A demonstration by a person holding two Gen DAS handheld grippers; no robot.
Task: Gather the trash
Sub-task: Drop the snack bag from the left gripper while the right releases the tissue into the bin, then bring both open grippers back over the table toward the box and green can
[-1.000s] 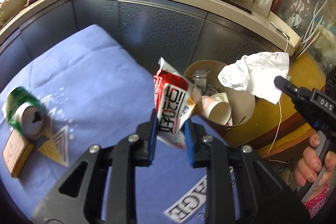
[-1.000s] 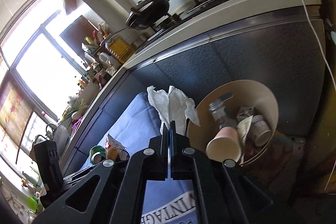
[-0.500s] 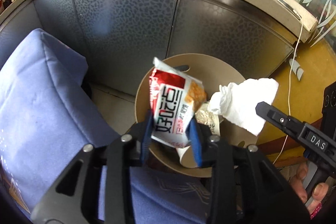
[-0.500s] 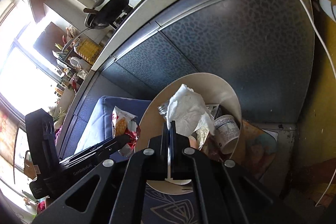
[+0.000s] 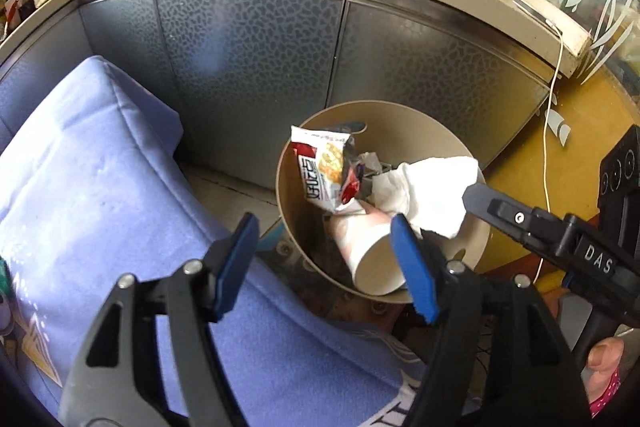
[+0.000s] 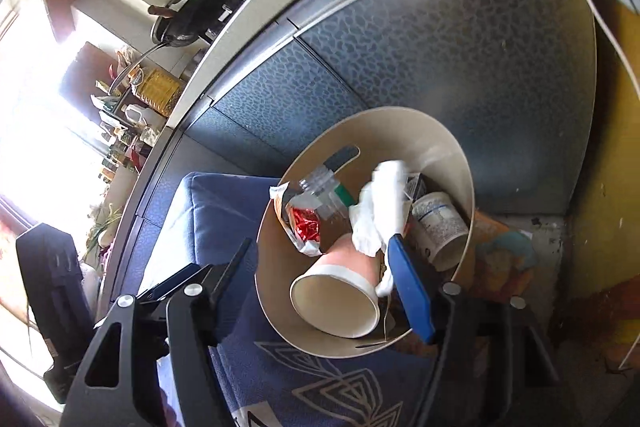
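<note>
A tan round bin [image 5: 380,107] stands on the floor by the cabinet. My left gripper [image 5: 322,231] hovers over its near rim, jaws opening, with nothing between the blue pads. The red-and-white snack wrapper [image 5: 324,171] is loose inside the bin, above a pink paper cup [image 5: 372,255]. My right gripper [image 6: 320,247] is also over the bin [image 6: 400,115], jaws opening. The white crumpled tissue [image 6: 380,211] drapes against its right pad only and hangs into the bin. In the left wrist view the tissue [image 5: 428,191] lies beside the right gripper's finger [image 5: 500,211].
A blue cloth-covered surface [image 5: 100,187] borders the bin on the left and near side. Grey cabinet doors [image 5: 256,59] stand behind it, with pans [image 6: 200,11] on the counter above. The bin also holds a white pot [image 6: 440,227] and a clear bottle [image 6: 320,183]. A white cable [image 5: 546,131] hangs at right.
Both grippers moved from above the blue surface to over the bin and opened. The snack wrapper left the left jaws and fell in. The tissue slipped free of the right jaws.
</note>
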